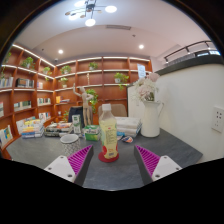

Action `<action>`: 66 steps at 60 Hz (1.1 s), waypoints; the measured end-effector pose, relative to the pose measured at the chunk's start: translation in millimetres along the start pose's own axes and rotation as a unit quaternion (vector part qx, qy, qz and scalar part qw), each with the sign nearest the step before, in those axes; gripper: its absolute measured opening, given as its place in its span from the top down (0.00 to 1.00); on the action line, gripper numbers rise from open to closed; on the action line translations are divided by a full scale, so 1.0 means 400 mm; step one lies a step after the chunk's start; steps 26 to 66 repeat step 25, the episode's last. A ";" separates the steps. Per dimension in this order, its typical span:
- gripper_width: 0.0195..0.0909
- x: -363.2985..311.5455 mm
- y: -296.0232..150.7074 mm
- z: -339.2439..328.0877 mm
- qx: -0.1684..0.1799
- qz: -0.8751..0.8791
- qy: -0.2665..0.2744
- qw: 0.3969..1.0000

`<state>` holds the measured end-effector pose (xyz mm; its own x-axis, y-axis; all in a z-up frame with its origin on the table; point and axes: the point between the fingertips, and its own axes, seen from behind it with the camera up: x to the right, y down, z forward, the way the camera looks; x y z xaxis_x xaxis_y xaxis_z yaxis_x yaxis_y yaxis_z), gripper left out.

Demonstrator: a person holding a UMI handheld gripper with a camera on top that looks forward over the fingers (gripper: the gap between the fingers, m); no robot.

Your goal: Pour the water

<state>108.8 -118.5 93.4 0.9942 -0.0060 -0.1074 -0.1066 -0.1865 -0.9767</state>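
A clear plastic bottle (109,130) with a red base and a pale label stands upright on the grey table (170,150). It sits just ahead of my gripper (112,160), in line with the gap between the fingers. The fingers (78,159) with their magenta pads are spread wide, one on each side, and neither touches the bottle. Left of the bottle stands a glass cup (92,132) with a green band.
A white vase with flowers (150,112) stands at the right by the white wall, and folded cloths (128,126) lie next to it. Small boxes and items (35,126) crowd the table's left. Wooden shelves (95,85) line the back.
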 end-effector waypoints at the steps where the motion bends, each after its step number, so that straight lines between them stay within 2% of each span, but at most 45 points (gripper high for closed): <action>1: 0.12 -0.002 -0.001 -0.002 0.000 0.002 -0.001 1.000; 25: 0.12 -0.060 -0.017 -0.027 0.006 -0.012 -0.012 1.000; 66: 0.12 -0.060 -0.017 -0.027 0.006 -0.012 -0.012 1.000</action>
